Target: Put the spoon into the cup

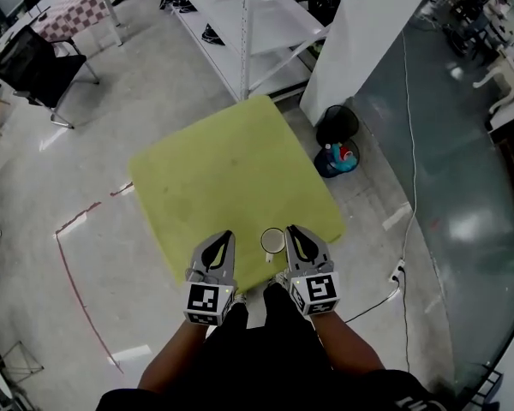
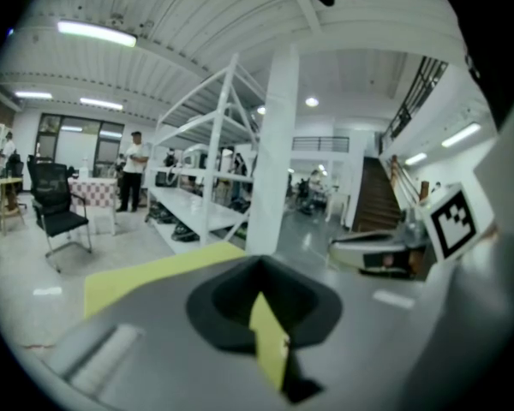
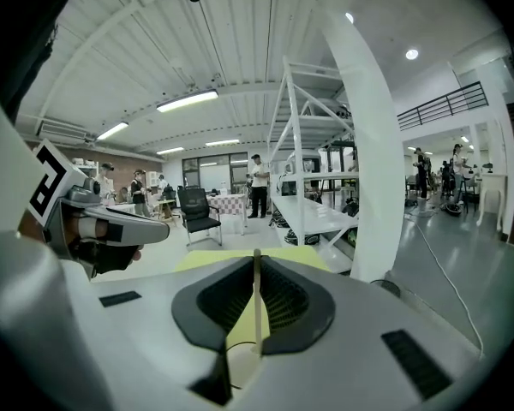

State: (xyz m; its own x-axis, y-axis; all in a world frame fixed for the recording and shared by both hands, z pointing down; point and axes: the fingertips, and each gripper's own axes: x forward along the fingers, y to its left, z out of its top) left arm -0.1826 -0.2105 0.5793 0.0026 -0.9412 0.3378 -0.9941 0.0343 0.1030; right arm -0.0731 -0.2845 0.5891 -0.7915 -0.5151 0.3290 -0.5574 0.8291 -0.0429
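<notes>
The left claw (image 1: pixel 228 235) is pressed together and holds nothing. The right claw (image 1: pixel 291 232) pinches a thin pale stick, which I think is the spoon (image 3: pixel 257 302); I cannot see its bowl. The cup (image 1: pixel 273 241) stands between the claws, close to the near edge of the desk (image 1: pixel 231 161).

A bump from the right claw could tip the cup or push it off that edge. The thin spoon could twist, slip out, or miss the cup.

I can read no words. The cubes (image 1: pixel 207 300) only have black and white squares. The far shelf (image 1: pixel 257 15) has no label I can see.
</notes>
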